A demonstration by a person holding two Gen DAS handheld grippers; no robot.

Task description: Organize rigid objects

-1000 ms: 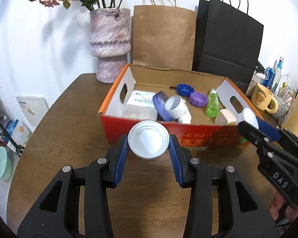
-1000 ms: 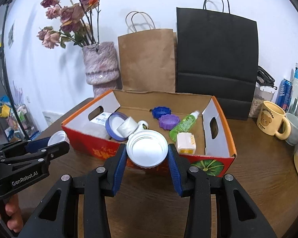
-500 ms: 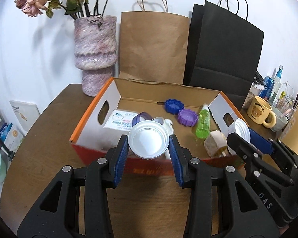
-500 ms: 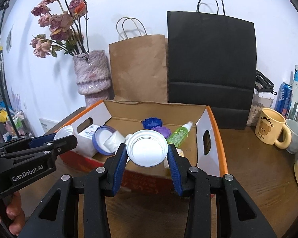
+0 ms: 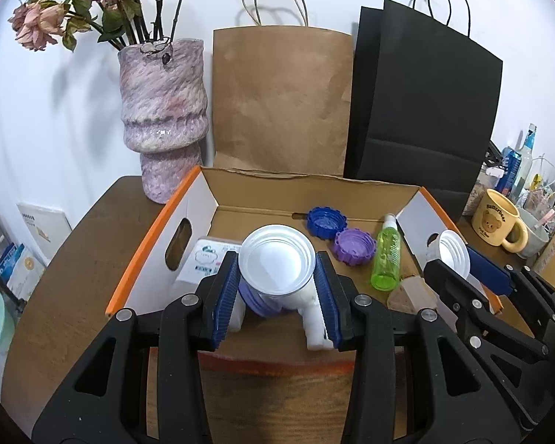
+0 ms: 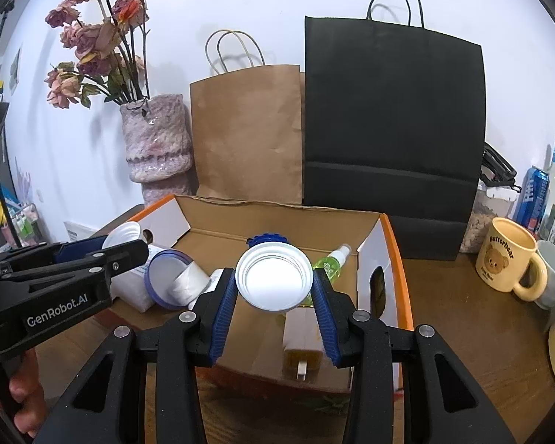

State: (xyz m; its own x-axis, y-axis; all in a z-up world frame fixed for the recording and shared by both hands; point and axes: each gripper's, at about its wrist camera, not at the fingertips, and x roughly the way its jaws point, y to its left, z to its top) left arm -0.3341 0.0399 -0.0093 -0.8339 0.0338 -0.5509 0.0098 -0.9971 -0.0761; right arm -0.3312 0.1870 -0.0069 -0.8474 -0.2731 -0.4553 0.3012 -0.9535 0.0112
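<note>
Two round white plastic lids, one clamped open-side-up over the orange-rimmed cardboard box, the other likewise held above it

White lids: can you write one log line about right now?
left gripper: shut on white lid | right gripper: shut on second white lid | both above cardboard box

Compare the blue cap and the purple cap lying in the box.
The blue cap is dark blue; the purple cap is violet. The blue cap lies nearer the cardboard box's back wall, while the purple cap lies nearer the front, next to the green bottle. Both are round ridged screw caps, open side up, side by side on the box floor, held by neither tool.
</note>
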